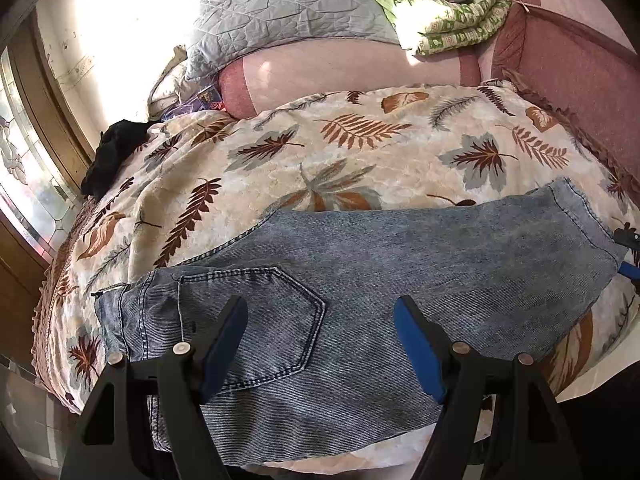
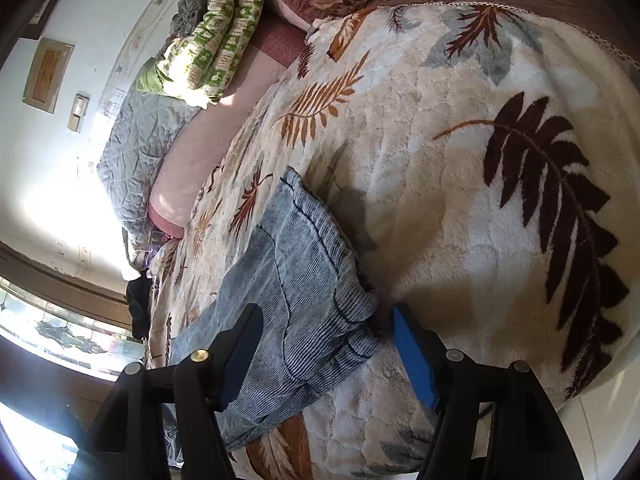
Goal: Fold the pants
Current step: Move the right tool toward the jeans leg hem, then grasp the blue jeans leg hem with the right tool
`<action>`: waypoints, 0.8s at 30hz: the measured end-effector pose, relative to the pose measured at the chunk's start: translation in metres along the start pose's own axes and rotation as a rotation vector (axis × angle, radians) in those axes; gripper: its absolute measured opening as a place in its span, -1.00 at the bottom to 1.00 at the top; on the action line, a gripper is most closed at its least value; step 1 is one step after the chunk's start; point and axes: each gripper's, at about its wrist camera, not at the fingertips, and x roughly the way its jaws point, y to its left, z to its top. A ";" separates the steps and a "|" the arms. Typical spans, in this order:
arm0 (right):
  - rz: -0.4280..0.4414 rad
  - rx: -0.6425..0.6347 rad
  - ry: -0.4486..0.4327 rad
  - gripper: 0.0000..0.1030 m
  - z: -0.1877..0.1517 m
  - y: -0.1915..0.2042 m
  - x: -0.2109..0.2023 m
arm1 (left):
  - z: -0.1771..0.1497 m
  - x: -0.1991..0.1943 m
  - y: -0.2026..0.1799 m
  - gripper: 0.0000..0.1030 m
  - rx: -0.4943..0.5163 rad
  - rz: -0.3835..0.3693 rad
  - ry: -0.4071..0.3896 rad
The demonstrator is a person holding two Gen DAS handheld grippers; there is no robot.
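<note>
The pants [image 1: 360, 280], washed blue denim already doubled leg over leg, lie flat across the near side of the bed on a cream blanket [image 1: 280, 168] printed with brown and grey leaves. Their waist end and lower edge are hidden behind the left gripper [image 1: 320, 344], so how far they hang over the mattress edge is hard to tell. That gripper hovers above the back pocket [image 1: 264, 320], its 2 jaws spread wide with nothing pinched. The right gripper [image 2: 324, 352] straddles the hem end [image 2: 320, 272], jaws apart; the denim sits between them, but the blue pad on the right stands clear of the cloth, and the left finger covers whatever lies under it. From the left view only a sliver of that gripper shows at the frame edge. Beyond the pants the blanket is open up to a pink bolster [image 1: 340, 72]. A black garment [image 1: 112, 152] sits at the far left corner, and a grey quilt [image 1: 272, 20] and green bedding [image 1: 452, 12] are piled at the back
</note>
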 end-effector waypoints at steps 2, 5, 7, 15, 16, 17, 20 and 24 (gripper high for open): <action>-0.007 -0.013 0.003 0.35 0.000 0.003 0.002 | 0.001 -0.001 0.004 0.48 -0.008 -0.001 -0.007; -0.018 -0.017 -0.009 0.35 -0.001 0.006 0.002 | 0.002 -0.003 0.008 0.48 -0.018 -0.007 -0.014; -0.032 -0.020 -0.047 0.35 0.000 0.008 -0.003 | 0.002 -0.004 0.010 0.48 -0.023 -0.004 -0.019; -0.020 0.006 -0.033 0.35 0.001 0.003 -0.001 | 0.001 -0.006 0.018 0.48 -0.042 -0.001 -0.024; -0.026 0.003 -0.046 0.35 0.001 0.004 -0.003 | 0.000 -0.006 0.019 0.48 -0.041 0.001 -0.023; -0.045 -0.005 -0.075 0.35 0.001 0.005 -0.008 | 0.000 -0.006 0.019 0.48 -0.041 0.003 -0.022; -0.128 -0.069 -0.254 0.35 -0.003 0.017 -0.038 | -0.002 -0.003 0.022 0.48 -0.043 0.011 -0.014; -0.133 -0.192 -0.391 0.35 -0.014 0.045 -0.060 | -0.010 0.016 0.032 0.48 -0.059 0.019 0.059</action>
